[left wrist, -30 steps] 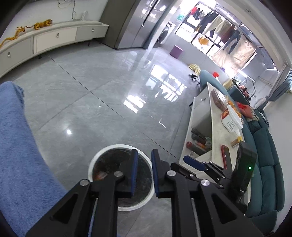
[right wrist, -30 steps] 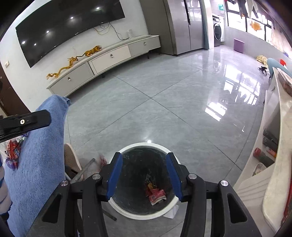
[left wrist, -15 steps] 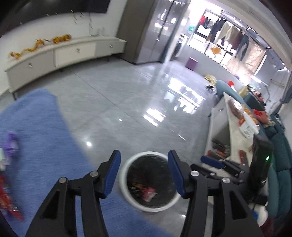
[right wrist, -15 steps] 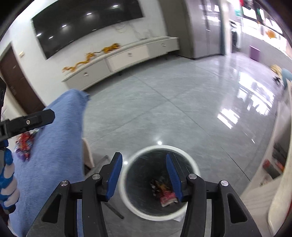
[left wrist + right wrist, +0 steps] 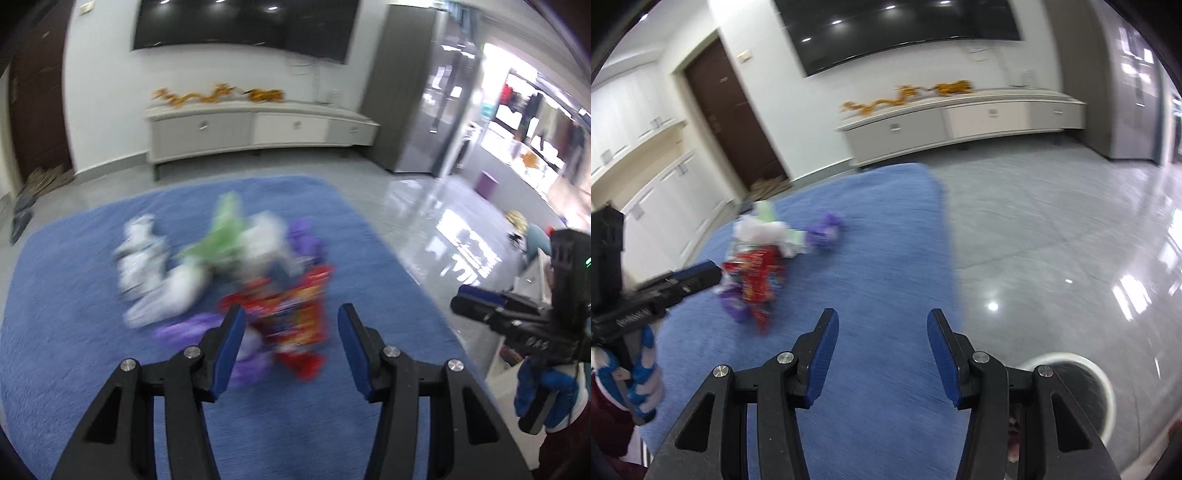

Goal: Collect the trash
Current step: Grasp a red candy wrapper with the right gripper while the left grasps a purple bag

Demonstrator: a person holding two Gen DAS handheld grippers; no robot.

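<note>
progress: early-to-mid | left hand-held gripper (image 5: 288, 339) wide open, empty, near red wrapper (image 5: 295, 325) | right hand-held gripper (image 5: 879, 349) agape, empty | trash pile (image 5: 221, 266) on blue surface (image 5: 74, 350) (blurred) | bin (image 5: 1078, 391) right, some trash inside

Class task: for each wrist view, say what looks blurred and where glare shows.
Left wrist view: the trash pile on the blue cloth is motion-smeared, while the left gripper stays sharp. Right wrist view: softer blur on the pile; glare spots on the floor tiles.
</note>
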